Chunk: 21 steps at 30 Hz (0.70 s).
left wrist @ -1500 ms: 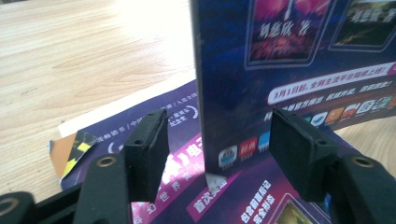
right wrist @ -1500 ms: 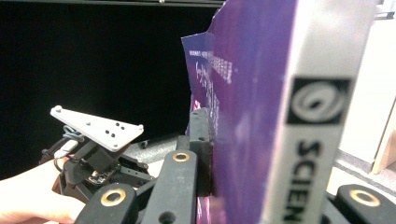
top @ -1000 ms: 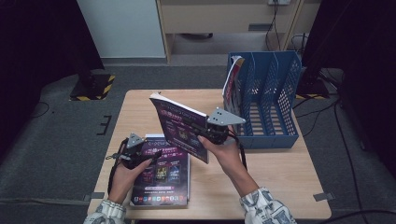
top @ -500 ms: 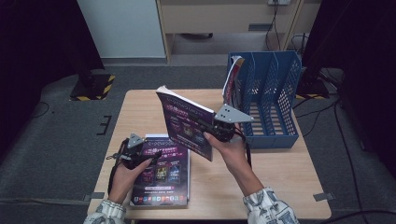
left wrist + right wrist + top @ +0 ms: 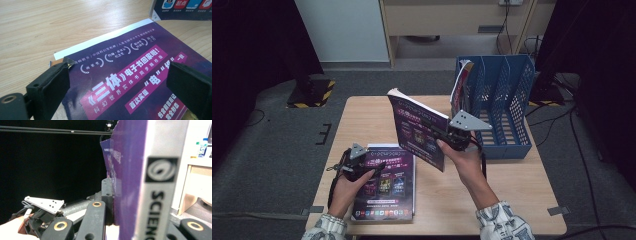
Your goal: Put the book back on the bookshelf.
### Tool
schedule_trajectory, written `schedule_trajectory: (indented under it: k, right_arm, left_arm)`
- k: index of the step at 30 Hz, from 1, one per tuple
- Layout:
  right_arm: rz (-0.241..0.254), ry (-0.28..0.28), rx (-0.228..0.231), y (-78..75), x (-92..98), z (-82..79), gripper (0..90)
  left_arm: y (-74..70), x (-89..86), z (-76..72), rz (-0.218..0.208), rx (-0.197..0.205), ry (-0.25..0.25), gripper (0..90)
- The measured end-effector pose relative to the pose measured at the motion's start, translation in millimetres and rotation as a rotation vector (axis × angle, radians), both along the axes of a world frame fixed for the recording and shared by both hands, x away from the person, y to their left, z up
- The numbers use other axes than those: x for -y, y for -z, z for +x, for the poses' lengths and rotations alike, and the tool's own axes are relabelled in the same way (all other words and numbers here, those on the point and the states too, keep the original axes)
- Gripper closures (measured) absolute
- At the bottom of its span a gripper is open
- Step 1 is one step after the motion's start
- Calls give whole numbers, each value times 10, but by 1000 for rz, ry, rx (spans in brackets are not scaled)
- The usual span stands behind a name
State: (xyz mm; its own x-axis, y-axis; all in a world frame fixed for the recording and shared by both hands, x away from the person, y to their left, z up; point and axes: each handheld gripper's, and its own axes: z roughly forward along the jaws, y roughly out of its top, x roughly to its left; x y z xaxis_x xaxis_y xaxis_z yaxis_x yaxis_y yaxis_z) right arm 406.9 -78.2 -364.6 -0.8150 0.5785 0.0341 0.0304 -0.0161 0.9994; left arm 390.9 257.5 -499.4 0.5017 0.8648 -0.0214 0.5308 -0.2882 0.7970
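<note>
Item 1. Thick purple-covered paperback magazine with a grey spine (image 5: 417,131), lifted. Held off the table above its middle, tilted, cover facing left and near. The right gripper (image 5: 447,135) has its jaws clamped narrow on the right edge, near the spine; the right gripper view shows a black pad flat against the purple cover (image 5: 117,190) with the grey spine (image 5: 160,195) just beside it.

Item 2. Second purple-covered magazine (image 5: 387,182), lying flat on the near left part of the light wooden table (image 5: 522,200). The left gripper (image 5: 374,167) rests over its far left corner, jaws standing wide apart, one either side of the cover's title block (image 5: 125,85); the pads do not press on it. One corner of the cover looks dog-eared beside a pad (image 5: 50,87).

Item 3. Blue plastic mesh file rack with upright dividers (image 5: 507,110), far right on the table. A magazine with a red and white cover (image 5: 460,85) already leans in its leftmost slot; the slots to the right look vacant.

Step in hand, as judged: carrying the lifted magazine towards the rack for filing.

Next move, as judged: bring the magazine nearly upright, align its lower edge with a vacant slot to the right of the leaning one, clear the dividers, lower it, then release. The flat magazine remains to be taken up afterwards.
</note>
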Motion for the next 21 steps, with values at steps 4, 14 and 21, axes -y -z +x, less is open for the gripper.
schedule_trajectory:
  k: [4, 14, 21]
  right_arm:
    - [-4, 10, -1, 5, 33, -3, 826]
    - [-15, 23, -6, 5, 116, -31, 826]
    - [-12, 34, -5, -7, 203, -72, 826]
  left_arm:
    - [4, 1, 2, 3, -1, 0, 48]
    - [8, -24, 9, 16, 0, 2, 51]
    - [7, -45, 2, 16, -2, -8, 52]
